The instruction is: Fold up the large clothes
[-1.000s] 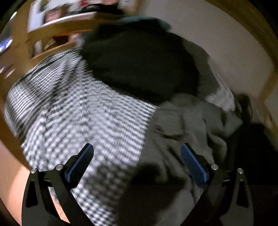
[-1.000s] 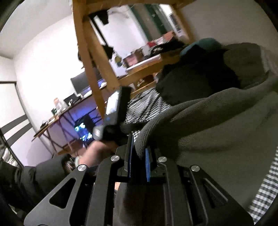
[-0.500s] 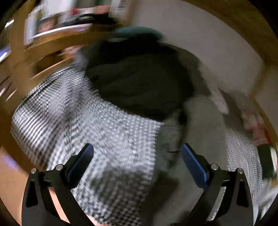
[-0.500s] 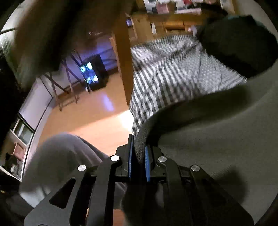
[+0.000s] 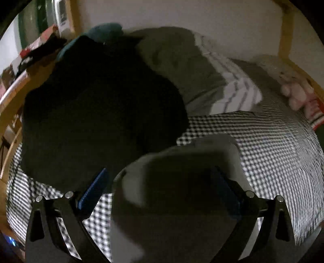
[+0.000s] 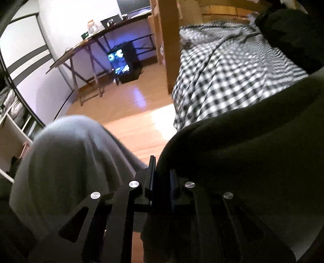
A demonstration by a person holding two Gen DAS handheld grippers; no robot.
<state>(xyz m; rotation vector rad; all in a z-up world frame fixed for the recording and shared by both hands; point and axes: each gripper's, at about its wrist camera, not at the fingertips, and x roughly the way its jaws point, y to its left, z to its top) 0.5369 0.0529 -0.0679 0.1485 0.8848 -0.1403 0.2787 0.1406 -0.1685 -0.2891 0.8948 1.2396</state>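
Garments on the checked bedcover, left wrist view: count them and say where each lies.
3 at least. A black garment fills the left, an olive-grey garment lies behind it by the wall, and a grey garment sits nearest, between the open left gripper. Others may be hidden beneath.

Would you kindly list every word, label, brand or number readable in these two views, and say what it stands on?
None can be read.
White device on the wooden post: its markings are too blurred.
Small items on the dark wooden desk: too small to show any text.
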